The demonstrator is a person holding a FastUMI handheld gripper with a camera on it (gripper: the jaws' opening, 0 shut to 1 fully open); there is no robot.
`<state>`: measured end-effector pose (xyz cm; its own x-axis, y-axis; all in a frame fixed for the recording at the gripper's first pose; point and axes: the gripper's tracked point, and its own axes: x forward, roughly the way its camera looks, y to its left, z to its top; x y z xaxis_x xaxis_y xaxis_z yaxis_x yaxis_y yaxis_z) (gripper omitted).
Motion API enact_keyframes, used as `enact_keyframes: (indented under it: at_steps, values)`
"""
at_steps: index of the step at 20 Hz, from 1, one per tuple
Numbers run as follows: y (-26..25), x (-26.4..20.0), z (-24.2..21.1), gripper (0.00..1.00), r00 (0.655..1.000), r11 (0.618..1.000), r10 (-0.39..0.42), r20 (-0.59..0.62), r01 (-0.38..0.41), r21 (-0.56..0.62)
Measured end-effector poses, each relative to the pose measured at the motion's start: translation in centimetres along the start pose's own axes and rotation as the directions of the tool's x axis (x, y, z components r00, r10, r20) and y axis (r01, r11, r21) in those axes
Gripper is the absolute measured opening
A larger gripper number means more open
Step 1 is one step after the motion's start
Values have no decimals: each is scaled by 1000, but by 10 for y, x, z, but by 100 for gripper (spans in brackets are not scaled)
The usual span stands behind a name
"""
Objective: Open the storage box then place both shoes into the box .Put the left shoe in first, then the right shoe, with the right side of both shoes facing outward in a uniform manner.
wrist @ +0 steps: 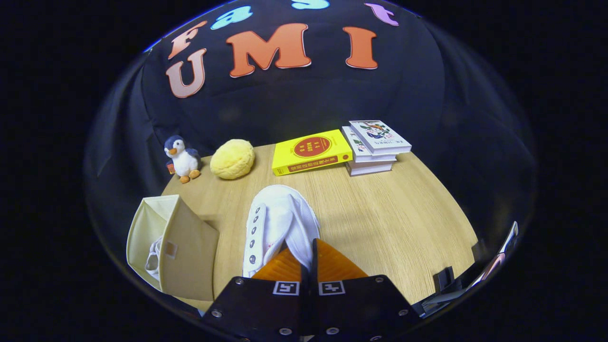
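Observation:
A white canvas shoe (278,223) with a row of eyelets hangs in front of me, toe pointing away, its heel edge pinched between my two fingers. My gripper (306,259) is shut on that shoe's side wall. To the left of the fingers stands the beige fabric storage box (183,249), open, with the other white shoe (153,259) partly showing inside at its left. The held shoe is beside the box's right wall, over the wooden table (394,223).
At the table's far edge sit a plush penguin (181,159), a yellow fluffy ball (232,159), a yellow book (311,152) and a stack of books (375,147). A dark device (446,280) lies at the near right corner.

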<state>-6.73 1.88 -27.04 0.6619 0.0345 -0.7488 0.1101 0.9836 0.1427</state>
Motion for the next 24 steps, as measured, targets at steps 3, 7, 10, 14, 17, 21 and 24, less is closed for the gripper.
enact_keyframes:
  at_steps: [3,7,10,14,17,21,24]
  values:
    - [42,-13,17,0,999,999,36,13,-35,-19]
    - [112,-25,29,0,994,993,109,8,-108,-38]
    - [166,-31,28,0,986,984,164,-9,-164,-63]
    - [232,-34,9,1,974,971,219,-49,-223,-91]
    - [262,-31,-6,1,972,967,223,-79,-231,-105]
    - [277,-18,-24,1,978,975,179,-109,-191,-113]
    - [279,-3,-40,1,981,983,124,-152,-142,-115]
